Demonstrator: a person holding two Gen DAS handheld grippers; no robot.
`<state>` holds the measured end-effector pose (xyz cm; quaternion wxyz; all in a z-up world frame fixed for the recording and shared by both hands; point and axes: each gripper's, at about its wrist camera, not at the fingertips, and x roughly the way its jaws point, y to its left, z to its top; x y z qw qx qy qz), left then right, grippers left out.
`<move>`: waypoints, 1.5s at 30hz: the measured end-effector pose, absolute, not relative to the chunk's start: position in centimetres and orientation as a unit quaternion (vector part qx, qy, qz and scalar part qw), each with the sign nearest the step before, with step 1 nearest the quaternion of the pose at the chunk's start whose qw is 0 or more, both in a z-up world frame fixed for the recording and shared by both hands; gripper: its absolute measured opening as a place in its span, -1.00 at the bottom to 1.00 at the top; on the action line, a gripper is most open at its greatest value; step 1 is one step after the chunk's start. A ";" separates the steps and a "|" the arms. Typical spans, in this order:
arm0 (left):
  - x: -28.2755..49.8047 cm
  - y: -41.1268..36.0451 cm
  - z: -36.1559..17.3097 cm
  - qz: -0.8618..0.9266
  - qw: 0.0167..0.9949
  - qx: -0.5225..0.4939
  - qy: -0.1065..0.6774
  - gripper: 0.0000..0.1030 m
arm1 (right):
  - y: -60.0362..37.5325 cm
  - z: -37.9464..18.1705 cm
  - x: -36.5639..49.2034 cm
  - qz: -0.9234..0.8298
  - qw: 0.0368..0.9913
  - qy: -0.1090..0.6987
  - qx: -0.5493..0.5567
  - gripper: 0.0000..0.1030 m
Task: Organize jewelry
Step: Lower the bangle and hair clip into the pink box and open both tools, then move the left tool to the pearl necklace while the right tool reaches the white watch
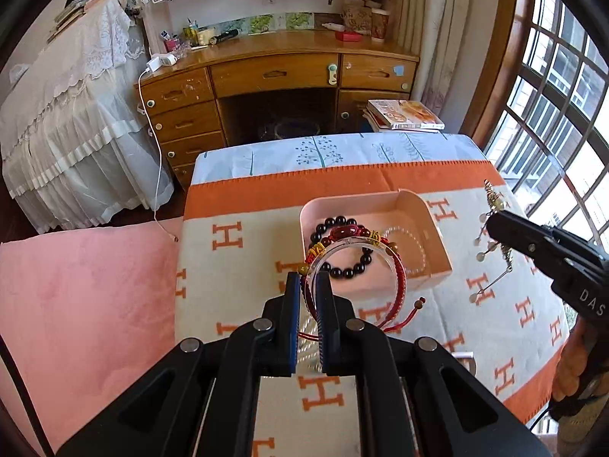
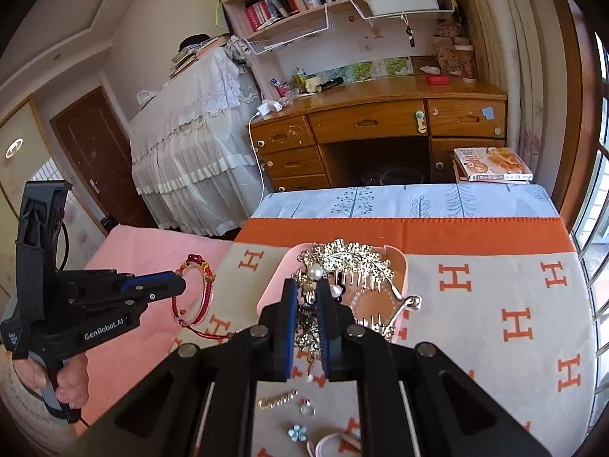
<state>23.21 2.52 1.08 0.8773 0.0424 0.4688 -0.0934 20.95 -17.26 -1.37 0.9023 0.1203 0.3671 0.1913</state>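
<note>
Left gripper (image 1: 308, 285) closed on red cord bracelet (image 1: 354, 262), held mid-frame above pink tray (image 1: 415, 205), black bead bracelet (image 1: 342, 247) inside tray, right gripper (image 2: 306, 293) clamped on silver hair ornament (image 2: 354, 262), frame centre, over tray, orange-patterned blanket (image 2: 495, 297) beneath.

pink tray (image 1: 434, 228) partly filled, blanket (image 1: 506, 327) around open

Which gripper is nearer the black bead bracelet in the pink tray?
Left. The left gripper hangs just short of the black bead bracelet; the right gripper is off to the right, beyond the pink tray.
</note>
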 end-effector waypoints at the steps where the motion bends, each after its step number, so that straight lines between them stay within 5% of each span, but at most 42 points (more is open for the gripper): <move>1: 24.3 2.1 0.6 -0.094 0.875 0.038 0.473 -0.89 | -17.3 -2.0 22.3 0.191 0.898 0.372 0.134 -0.81; 15: 32.0 -2.0 -10.3 -0.086 0.841 0.026 0.534 -0.88 | -15.5 -11.4 29.7 0.152 0.861 0.465 0.141 -0.77; 18: 32.2 -2.0 -11.2 -0.091 0.837 0.026 0.538 -0.62 | -15.7 -11.8 29.7 0.146 0.858 0.473 0.135 -0.77; 24: 31.0 -1.4 -10.2 -0.093 0.848 0.034 0.520 -0.37 | -16.6 -10.8 28.3 0.150 0.864 0.460 0.140 -0.77; 28: 29.1 -0.8 -8.4 -0.089 0.862 0.045 0.497 0.14 | -17.0 -9.4 26.3 0.159 0.869 0.448 0.136 -0.77; 45: 18.7 2.5 -1.8 -0.092 0.890 0.064 0.443 0.17 | -16.4 -4.4 15.7 0.193 0.884 0.422 0.054 -0.77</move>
